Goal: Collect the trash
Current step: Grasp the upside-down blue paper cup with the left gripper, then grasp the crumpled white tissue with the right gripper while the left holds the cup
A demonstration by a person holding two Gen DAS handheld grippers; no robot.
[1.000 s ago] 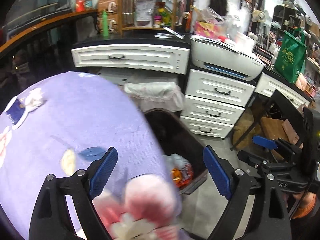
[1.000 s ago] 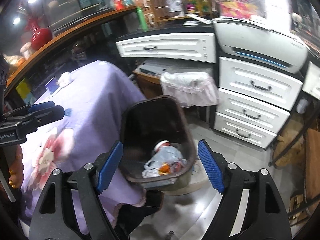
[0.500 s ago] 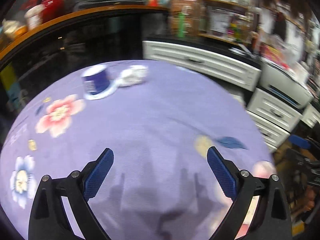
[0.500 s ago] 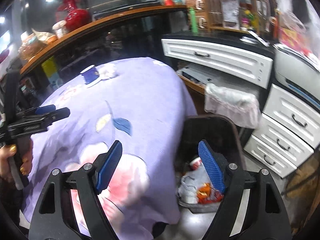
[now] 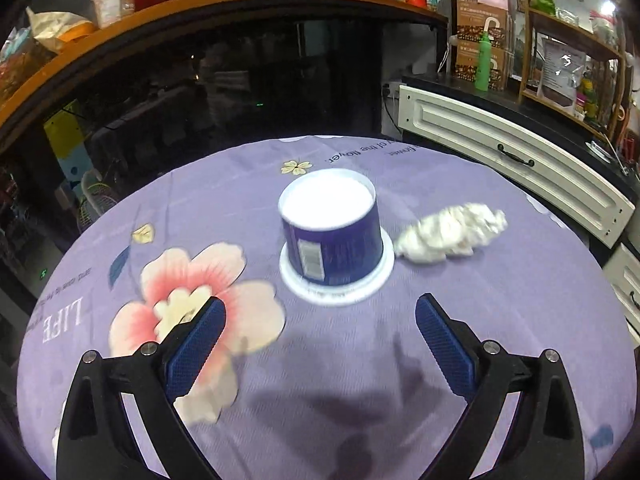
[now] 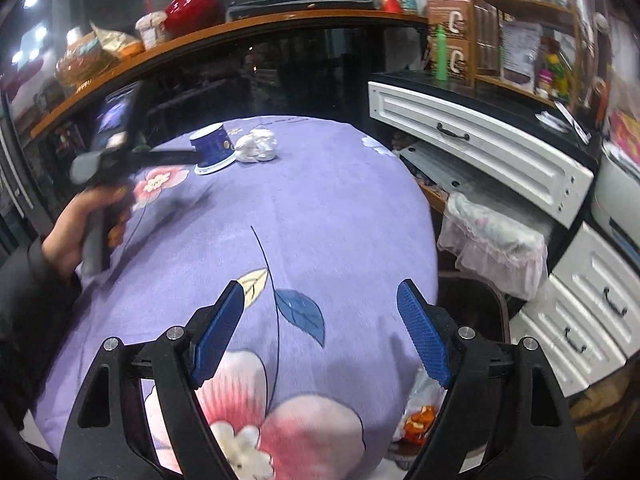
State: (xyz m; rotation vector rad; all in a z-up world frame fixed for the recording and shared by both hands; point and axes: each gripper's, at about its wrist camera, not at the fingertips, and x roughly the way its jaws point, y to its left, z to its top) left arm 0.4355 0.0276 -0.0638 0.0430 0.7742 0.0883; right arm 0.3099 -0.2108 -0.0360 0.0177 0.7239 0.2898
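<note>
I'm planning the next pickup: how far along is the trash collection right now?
Done: some wrappers already lie in the bin beside the table. In hand: nothing; the left gripper and right gripper both show empty, open jaws. Left: the upside-down blue cup and the crumpled white paper next to it on the purple tablecloth.
</note>
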